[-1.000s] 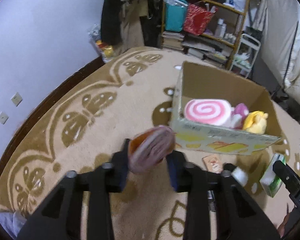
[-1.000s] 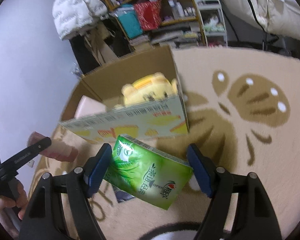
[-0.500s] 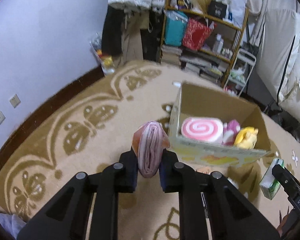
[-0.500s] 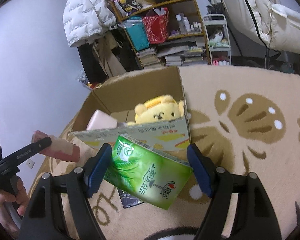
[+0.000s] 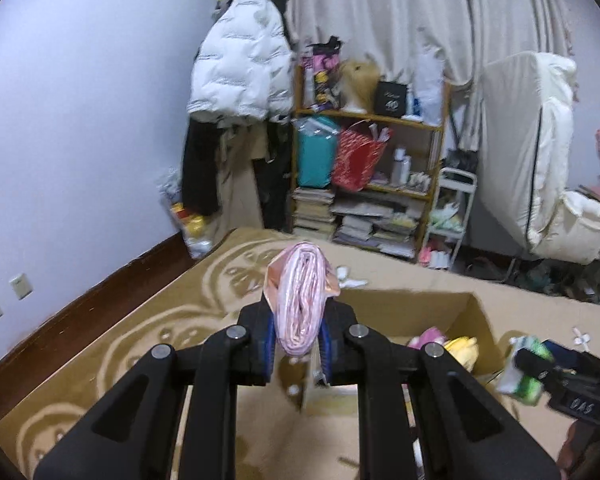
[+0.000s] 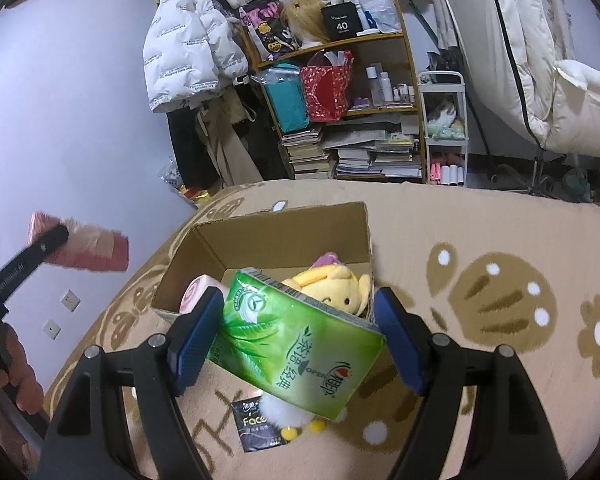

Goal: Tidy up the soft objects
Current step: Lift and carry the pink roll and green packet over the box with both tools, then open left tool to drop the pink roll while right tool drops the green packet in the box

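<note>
Cardboard box (image 6: 284,236) beyond both claws already holds plush toys; left claw (image 5: 298,340) clenches pink roll (image 5: 300,300), right claw (image 6: 300,340) grips green tissue pack (image 6: 296,340), neither boxed yet.

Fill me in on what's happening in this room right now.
A person is tidying soft things into an open cardboard box on the patterned carpet, with a gripper in each hand. The left gripper is shut on a pink pack, held up in the air. The right gripper clamps a green tissue pack just in front of the box. A yellow plush toy and a pink swirl cushion already lie inside the box. Neither held pack is in it yet.
</note>
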A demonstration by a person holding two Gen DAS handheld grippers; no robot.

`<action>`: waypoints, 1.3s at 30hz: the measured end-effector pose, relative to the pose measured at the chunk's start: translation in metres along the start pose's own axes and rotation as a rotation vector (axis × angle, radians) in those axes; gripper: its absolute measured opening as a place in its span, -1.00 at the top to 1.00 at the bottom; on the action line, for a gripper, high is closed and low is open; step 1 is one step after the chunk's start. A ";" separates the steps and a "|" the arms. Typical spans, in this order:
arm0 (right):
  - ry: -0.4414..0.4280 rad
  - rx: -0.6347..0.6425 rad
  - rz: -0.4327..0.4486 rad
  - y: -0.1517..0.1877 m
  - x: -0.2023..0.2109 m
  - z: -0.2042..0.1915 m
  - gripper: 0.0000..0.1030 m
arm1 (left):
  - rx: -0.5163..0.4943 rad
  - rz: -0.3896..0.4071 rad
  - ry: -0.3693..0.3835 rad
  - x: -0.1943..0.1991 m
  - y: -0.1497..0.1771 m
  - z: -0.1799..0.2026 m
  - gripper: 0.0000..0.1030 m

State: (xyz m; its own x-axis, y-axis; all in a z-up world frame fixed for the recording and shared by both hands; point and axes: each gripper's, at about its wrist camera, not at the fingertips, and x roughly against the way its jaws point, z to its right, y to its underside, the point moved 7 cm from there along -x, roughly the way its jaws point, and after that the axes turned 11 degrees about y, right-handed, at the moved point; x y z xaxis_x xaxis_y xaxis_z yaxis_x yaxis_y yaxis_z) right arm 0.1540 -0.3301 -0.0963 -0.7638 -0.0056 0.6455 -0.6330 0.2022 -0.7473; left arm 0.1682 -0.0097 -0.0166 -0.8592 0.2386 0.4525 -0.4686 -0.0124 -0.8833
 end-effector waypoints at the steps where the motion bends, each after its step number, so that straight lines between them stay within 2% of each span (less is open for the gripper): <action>1: 0.001 0.003 0.002 -0.002 -0.001 0.000 -0.58 | 0.000 0.007 0.017 -0.002 -0.004 0.003 0.69; 13: -0.013 0.016 0.027 -0.033 -0.036 -0.003 -0.58 | -0.091 0.038 0.124 -0.044 -0.018 0.039 0.69; 20: -0.020 0.066 0.036 -0.043 -0.058 -0.018 -0.59 | -0.052 0.059 0.225 -0.069 -0.013 0.048 0.68; 22: -0.016 0.092 0.034 -0.043 -0.064 -0.023 -0.59 | -0.048 0.035 0.249 -0.078 -0.008 0.050 0.68; 26: -0.014 0.108 0.010 -0.038 -0.076 -0.028 -0.59 | -0.042 -0.041 0.247 -0.098 0.009 0.050 0.68; 30: -0.012 0.105 -0.014 -0.033 -0.085 -0.031 -0.59 | -0.046 -0.131 0.204 -0.119 0.028 0.045 0.64; 35: -0.013 0.104 -0.038 -0.033 -0.093 -0.032 -0.59 | -0.057 -0.194 0.166 -0.128 0.041 0.042 0.59; 38: 0.000 0.101 -0.053 -0.032 -0.093 -0.032 -0.60 | -0.055 -0.204 0.144 -0.128 0.044 0.040 0.38; 39: -0.006 0.098 -0.044 -0.033 -0.090 -0.033 -0.63 | -0.052 -0.210 0.138 -0.128 0.045 0.038 0.15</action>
State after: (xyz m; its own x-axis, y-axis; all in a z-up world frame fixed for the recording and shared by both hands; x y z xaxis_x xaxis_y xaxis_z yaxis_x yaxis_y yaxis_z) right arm 0.2480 -0.3041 -0.1251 -0.7356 -0.0183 0.6772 -0.6750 0.1054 -0.7303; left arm 0.2491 -0.0771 -0.1092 -0.7064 0.3610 0.6088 -0.6194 0.1007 -0.7786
